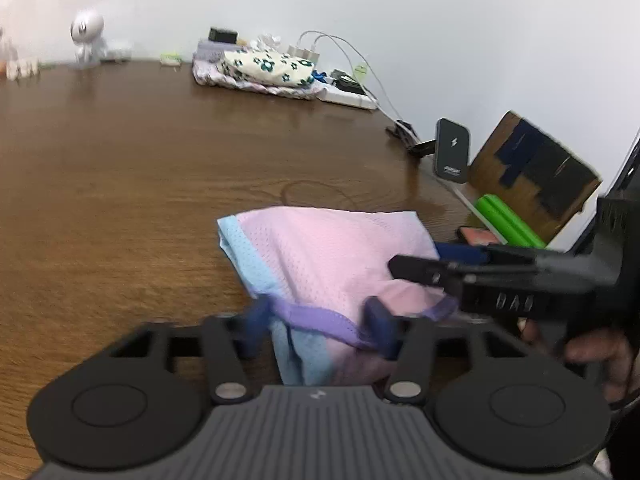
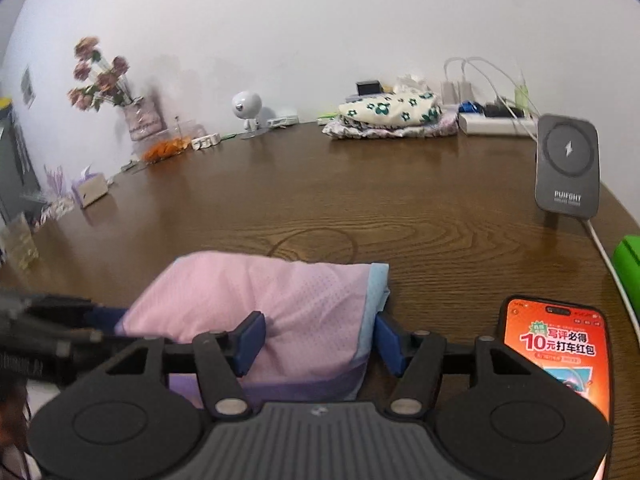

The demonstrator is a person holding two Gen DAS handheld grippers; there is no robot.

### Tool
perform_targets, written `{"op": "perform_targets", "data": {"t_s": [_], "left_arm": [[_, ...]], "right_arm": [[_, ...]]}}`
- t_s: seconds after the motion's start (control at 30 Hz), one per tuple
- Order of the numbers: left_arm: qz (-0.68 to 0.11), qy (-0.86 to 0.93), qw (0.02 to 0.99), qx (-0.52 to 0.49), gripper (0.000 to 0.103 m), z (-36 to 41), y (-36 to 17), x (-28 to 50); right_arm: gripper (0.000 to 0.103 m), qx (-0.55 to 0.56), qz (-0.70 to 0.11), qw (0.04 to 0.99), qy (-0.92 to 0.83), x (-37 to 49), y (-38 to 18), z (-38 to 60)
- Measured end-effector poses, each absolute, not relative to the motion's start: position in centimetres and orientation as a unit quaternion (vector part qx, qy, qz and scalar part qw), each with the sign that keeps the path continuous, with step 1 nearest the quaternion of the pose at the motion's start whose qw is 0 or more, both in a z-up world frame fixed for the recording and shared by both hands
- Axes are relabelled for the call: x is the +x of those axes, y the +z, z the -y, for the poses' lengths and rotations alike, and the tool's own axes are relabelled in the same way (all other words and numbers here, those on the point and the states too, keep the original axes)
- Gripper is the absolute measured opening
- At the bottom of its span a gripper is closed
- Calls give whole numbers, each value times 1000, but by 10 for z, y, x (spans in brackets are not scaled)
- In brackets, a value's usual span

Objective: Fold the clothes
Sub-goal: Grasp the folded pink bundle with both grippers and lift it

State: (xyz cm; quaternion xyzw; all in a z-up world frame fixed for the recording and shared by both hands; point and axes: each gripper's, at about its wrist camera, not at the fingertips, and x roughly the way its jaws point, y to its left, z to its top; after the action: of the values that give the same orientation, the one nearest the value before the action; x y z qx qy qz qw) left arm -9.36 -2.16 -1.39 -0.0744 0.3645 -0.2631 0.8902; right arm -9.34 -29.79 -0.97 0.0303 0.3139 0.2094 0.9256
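Note:
A small pink mesh garment (image 1: 332, 252) with light-blue trim and a purple waistband lies folded on the brown wooden table (image 1: 120, 160). My left gripper (image 1: 318, 322) is open and straddles the garment's near waistband edge, one blue pad on each side. My right gripper (image 1: 424, 264) reaches in from the right over the garment's right end. In the right wrist view the same garment (image 2: 260, 292) lies between the open blue pads of the right gripper (image 2: 320, 340). The left gripper (image 2: 60, 336) shows there as a blur at the left edge.
A pile of folded floral clothes (image 2: 392, 116) sits at the table's far edge beside a power strip (image 2: 492, 124) with cables. A grey charger stand (image 2: 568, 164), a lit phone (image 2: 560, 352), a cardboard box (image 1: 532, 176) and a green object (image 1: 508, 220) crowd the right side. A vase of flowers (image 2: 140, 116) stands far left.

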Motion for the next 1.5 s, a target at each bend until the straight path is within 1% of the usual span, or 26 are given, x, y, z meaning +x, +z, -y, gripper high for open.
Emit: {"op": "perform_targets", "data": {"t_s": [0.03, 0.07, 0.1, 0.13, 0.17, 0.2, 0.3, 0.4, 0.5, 0.77, 0.97, 1.03, 1.13, 1.23, 1.33, 1.4, 1.5], "left_arm": [[-365, -267, 889, -74, 39, 22, -14, -94], [-364, -269, 889, -68, 35, 24, -14, -96], [-363, -270, 890, -61, 31, 26, -15, -97], [-362, -273, 889, -58, 29, 27, -15, -99], [-362, -277, 888, -57, 24, 28, -15, -100], [-362, -281, 887, -57, 22, 28, -15, -102], [-352, -283, 890, -56, 19, 28, -16, -108], [-331, -277, 901, -33, 18, 31, -9, -115], [-308, -278, 910, -4, 18, 35, 1, -122], [-264, -292, 919, -22, 18, 19, 32, -115], [-209, -304, 930, 5, 18, 17, 84, -82], [-189, -307, 933, 12, 18, 20, 108, -59], [-166, -313, 935, 20, 18, 26, 140, -19], [-160, -324, 932, 17, 18, 36, 165, 36], [-167, -330, 929, 12, 18, 51, 176, 100], [-177, -329, 928, 6, 18, 61, 174, 144], [-193, -321, 927, 6, 18, 79, 163, 212]], "right_arm": [[58, 26, -312, 926, 210, -97, -10, 297], [54, 22, -311, 926, 211, -100, -10, 297], [46, 16, -310, 926, 215, -103, -9, 296], [40, 17, -312, 924, 220, -105, -8, 295], [26, 26, -316, 920, 229, -106, -8, 296], [16, 30, -317, 918, 235, -108, -8, 296], [11, 17, -311, 920, 237, -116, -6, 290], [8, 15, -302, 924, 233, -121, -3, 286], [8, 16, -281, 928, 244, -128, 11, 283], [8, -1, -240, 937, 254, -131, 52, 275], [8, -30, -211, 944, 252, -99, 96, 267], [8, -37, -201, 946, 250, -80, 116, 267], [8, -39, -197, 949, 244, -23, 145, 271], [8, -42, -193, 951, 237, 34, 173, 275], [8, -44, -190, 953, 231, 91, 202, 280], [8, -46, -187, 955, 227, 129, 221, 282], [8, -47, -205, 955, 210, 193, 216, 281]]}}
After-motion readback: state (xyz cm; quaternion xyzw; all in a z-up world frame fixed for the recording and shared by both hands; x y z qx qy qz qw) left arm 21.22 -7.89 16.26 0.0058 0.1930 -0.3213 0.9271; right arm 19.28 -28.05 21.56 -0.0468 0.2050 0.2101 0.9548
